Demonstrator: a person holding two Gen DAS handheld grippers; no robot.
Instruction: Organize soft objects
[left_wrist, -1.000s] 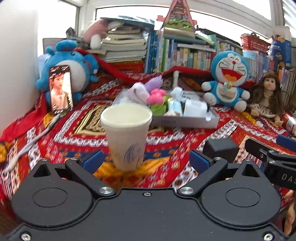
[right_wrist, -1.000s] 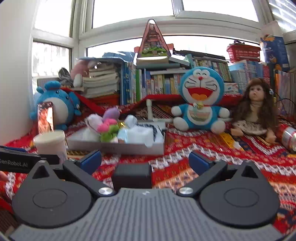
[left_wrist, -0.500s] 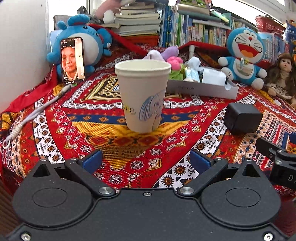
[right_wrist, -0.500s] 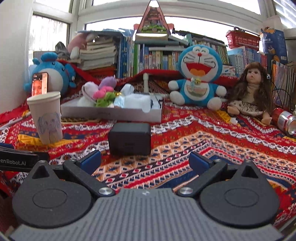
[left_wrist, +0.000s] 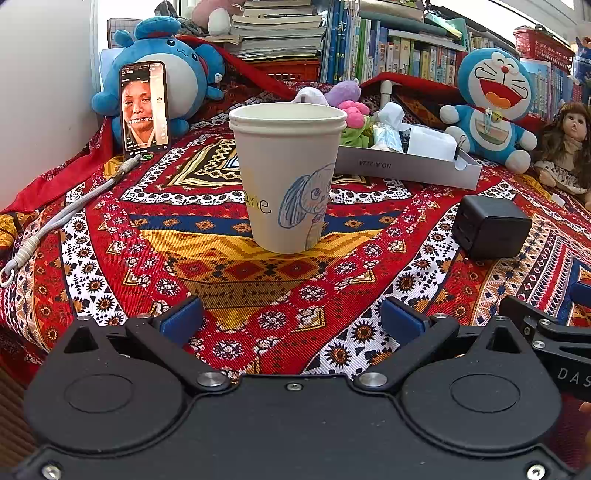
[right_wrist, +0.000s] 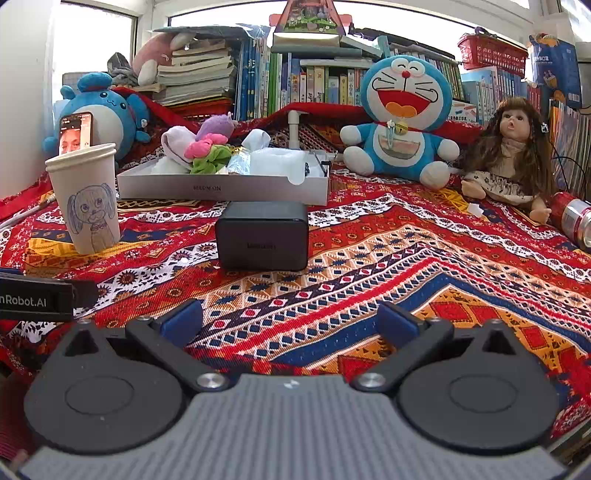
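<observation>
A shallow grey box (right_wrist: 221, 188) (left_wrist: 406, 164) at the back of the patterned cloth holds soft things: a white sock (right_wrist: 175, 144), a purple plush (right_wrist: 216, 123), a pink scrunchie (right_wrist: 205, 142), a green one (right_wrist: 210, 162) and white wrapped packs (right_wrist: 277, 160). A paper cup (left_wrist: 286, 177) (right_wrist: 86, 199) with a drawn dog stands ahead of my left gripper (left_wrist: 290, 319), which is open and empty. My right gripper (right_wrist: 288, 319) is open and empty too, short of a black charger block (right_wrist: 262, 240) (left_wrist: 489, 230).
A blue round plush (left_wrist: 173, 74) props up a phone (left_wrist: 144, 107) at back left, with a cord (left_wrist: 55, 225) trailing from it. A Doraemon plush (right_wrist: 400, 118), a doll (right_wrist: 511, 147) and a can (right_wrist: 576, 221) sit at right. Books (right_wrist: 295, 77) line the window sill.
Both grippers have drawn back and lifted from the cup and the charger block, which now stand well ahead of the fingers. Both stay open and empty.
</observation>
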